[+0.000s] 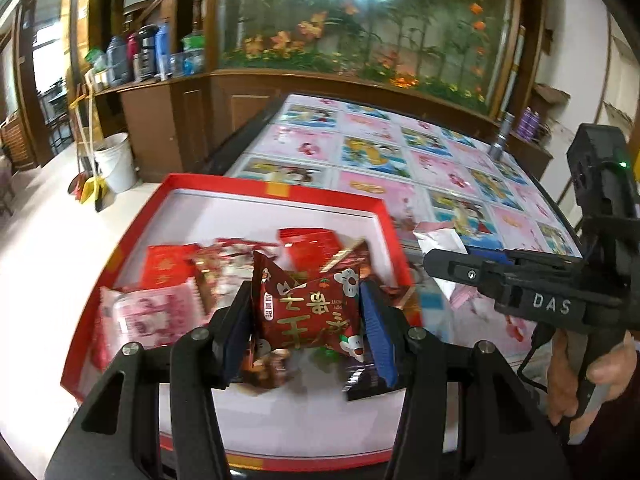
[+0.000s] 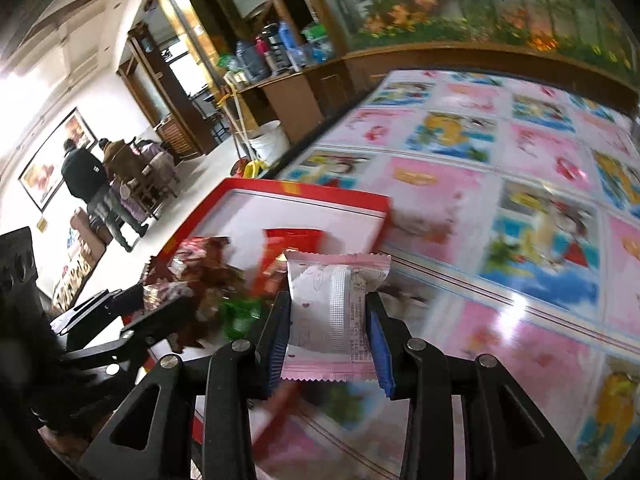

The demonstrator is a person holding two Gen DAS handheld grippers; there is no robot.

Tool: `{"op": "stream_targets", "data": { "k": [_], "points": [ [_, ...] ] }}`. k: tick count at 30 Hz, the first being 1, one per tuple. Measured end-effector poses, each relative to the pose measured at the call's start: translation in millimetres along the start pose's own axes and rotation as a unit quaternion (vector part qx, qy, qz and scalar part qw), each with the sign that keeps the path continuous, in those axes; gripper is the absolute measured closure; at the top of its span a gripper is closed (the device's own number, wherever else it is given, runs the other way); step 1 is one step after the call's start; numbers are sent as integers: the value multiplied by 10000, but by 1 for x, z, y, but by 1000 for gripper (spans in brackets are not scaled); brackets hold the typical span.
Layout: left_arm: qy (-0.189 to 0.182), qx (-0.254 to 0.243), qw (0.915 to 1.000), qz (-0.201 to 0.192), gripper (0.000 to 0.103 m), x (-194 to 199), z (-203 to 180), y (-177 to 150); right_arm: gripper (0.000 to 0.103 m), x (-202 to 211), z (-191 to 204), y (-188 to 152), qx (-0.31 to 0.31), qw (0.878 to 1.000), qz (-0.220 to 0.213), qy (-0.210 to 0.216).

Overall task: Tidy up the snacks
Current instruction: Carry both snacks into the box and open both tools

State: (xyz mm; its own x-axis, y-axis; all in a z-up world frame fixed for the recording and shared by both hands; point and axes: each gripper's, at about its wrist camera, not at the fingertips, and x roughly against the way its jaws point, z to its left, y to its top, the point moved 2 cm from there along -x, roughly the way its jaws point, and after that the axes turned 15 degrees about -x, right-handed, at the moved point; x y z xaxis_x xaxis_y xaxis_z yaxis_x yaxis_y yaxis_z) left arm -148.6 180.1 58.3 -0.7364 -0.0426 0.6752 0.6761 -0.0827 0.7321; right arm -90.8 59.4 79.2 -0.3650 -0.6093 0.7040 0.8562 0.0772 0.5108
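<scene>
left gripper [image 1: 306, 314] clamps dark red snack [image 1: 310, 308]; right gripper [image 2: 330, 322] apparently clamps pink snack [image 2: 332, 312].

Red box [image 1: 280, 190] on patterned table [image 1: 400, 160]

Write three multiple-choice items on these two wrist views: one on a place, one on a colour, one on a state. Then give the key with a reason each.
1. Where is the left gripper holding its dark red snack packet?
A. over the red box
B. above the white bucket
C. on the wooden shelf

2. What colour is the snack packet in the right gripper?
A. green
B. pink and white
C. black

3. How does the right gripper stand?
A. wide open, nothing in it
B. shut on a packet
C. out of view

Key: 1 A, the red box with other snacks lies right behind and below the packet. 2 B, a white wrapper with pink edges. 3 B, both blue fingers press the packet's sides.
</scene>
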Motion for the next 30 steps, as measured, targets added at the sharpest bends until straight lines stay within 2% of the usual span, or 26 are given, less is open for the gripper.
{"op": "stream_targets", "data": {
  "k": [10, 19, 22, 25, 27, 30],
  "points": [
    [225, 294, 9993, 22, 52, -4, 36, -10, 66, -27, 56, -6, 403, 9986, -38, 331],
    [430, 449, 9980, 102, 52, -13, 55, -10, 66, -53, 72, -3, 617, 9963, 51, 598],
    [480, 439, 9978, 134, 52, -16, 55, -10, 62, -62, 69, -2, 629, 9960, 29, 630],
    [520, 428, 9976, 159, 51, -20, 53, -9, 59, -65, 56, 0, 576, 9961, -174, 638],
    [623, 478, 9968, 178, 40, -22, 52, -8, 59, -56, 45, 3, 633, 9946, -580, 585],
    [818, 565, 9950, 42, 34, -17, 50, -5, 51, -35, 28, 15, 359, 9901, -1060, 844]
  ]
}}
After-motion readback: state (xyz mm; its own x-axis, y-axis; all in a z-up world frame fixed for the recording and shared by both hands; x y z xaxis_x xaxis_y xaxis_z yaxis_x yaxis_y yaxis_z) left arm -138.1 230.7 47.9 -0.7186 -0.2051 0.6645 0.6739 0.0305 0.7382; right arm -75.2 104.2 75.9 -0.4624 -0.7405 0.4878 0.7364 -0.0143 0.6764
